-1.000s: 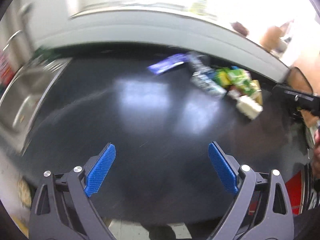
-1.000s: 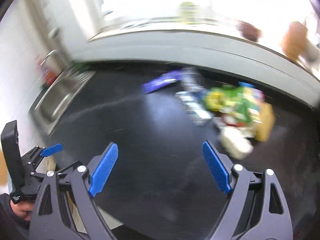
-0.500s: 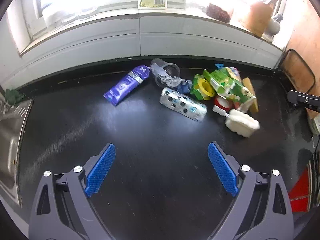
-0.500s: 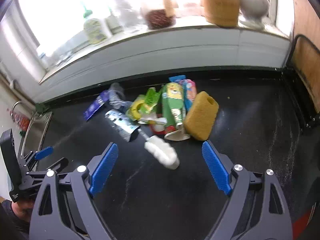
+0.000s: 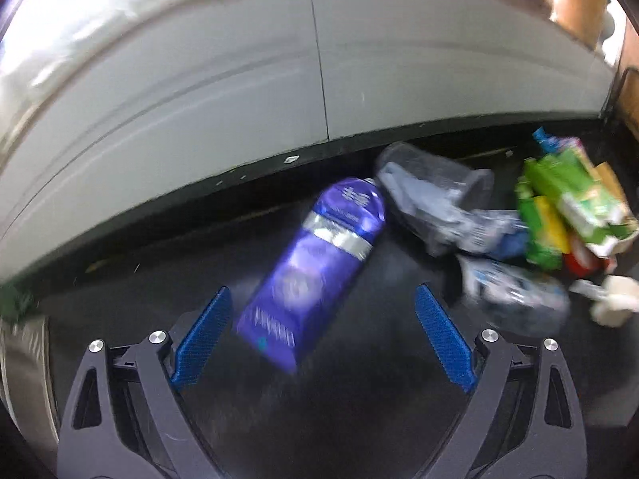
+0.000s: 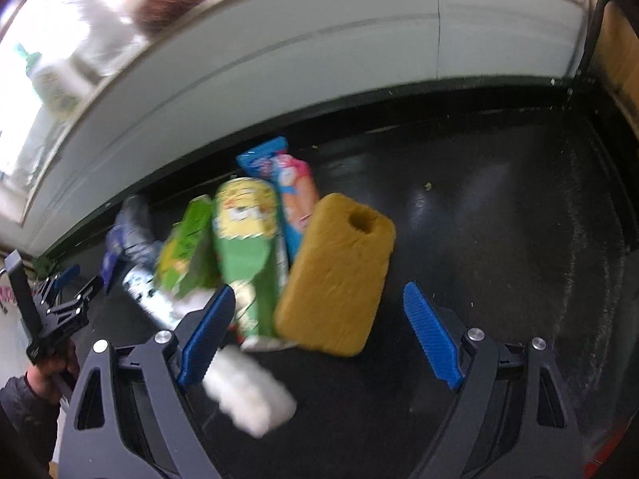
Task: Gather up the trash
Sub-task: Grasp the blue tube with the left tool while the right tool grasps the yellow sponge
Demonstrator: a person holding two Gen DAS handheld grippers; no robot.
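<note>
Trash pile: the litter is lying bunched against the back edge of the black worktop [image 6: 499, 239], below the white wall, so you are working it from its two ends, one gripper at each.
Purple tube: the purple tube [image 5: 315, 267] is lying flat at the pile's left end, its crimped end pointing to 7 o'clock and its cap end to 1 o'clock, just beside a crushed clear plastic cup [image 5: 431, 195].
Left gripper: your left gripper [image 5: 323, 339] is reaching low and level over the worktop, tilted slightly down, with the tube's crimped end sitting between the blue fingers [image 5: 203, 335].
Left fingers: they are standing wide apart and touching nothing; the tube is lying nearer the left pad than the right.
Yellow sponge: the yellow sponge [image 6: 339, 271] is lying at the pile's right end, leaning on a green snack pouch [image 6: 243, 231] and a pink-and-blue wrapper [image 6: 291, 187] at its 10 o'clock.
Right gripper: your right gripper [image 6: 315, 335] is pointing at the sponge's near edge, low over the worktop.
Right fingers: they are spread wide and holding nothing; a white fluffy item [image 6: 251, 399] is lying under the left finger, at 7 o'clock from the sponge.
Judgement: you appear to be lining up two pickups, tube on the left and sponge on the right; the right fingers risk catching the pouch as well as the sponge.
</note>
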